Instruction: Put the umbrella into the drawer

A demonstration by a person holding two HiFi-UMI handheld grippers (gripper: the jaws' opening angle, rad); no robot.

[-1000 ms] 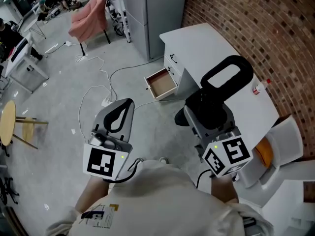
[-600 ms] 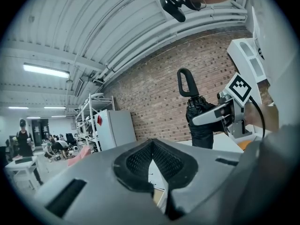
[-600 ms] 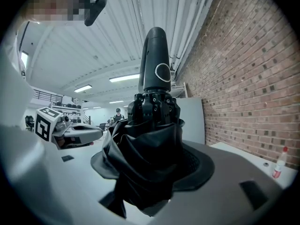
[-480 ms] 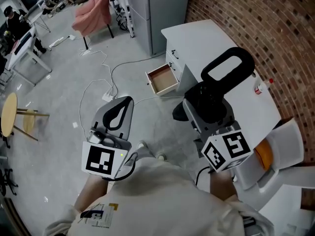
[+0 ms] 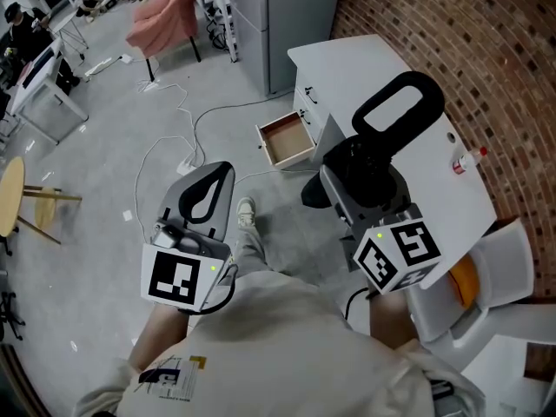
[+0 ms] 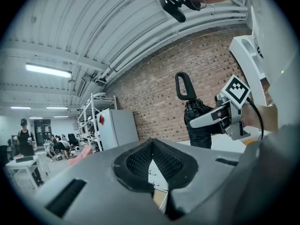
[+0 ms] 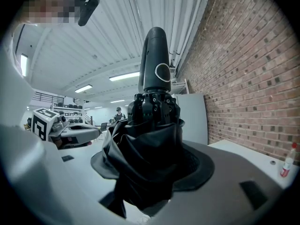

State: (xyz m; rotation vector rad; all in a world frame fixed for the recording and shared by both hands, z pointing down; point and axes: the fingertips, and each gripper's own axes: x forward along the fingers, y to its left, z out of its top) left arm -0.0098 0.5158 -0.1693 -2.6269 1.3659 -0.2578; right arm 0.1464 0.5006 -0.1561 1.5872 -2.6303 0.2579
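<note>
While the right gripper [image 5: 358,189] clamps the one folded black umbrella [image 7: 156,69] by its bundled cloth, handle loop pointing ahead, the left gripper [image 5: 224,175] is closed on nothing, jaws tip to tip. One drawer [image 5: 287,143] stands pulled out from the front of the white desk [image 5: 373,68], well apart from both grippers. Bare floor [image 5: 278,211] lies open before it, and white cables [image 5: 174,137] trail at its left.
</note>
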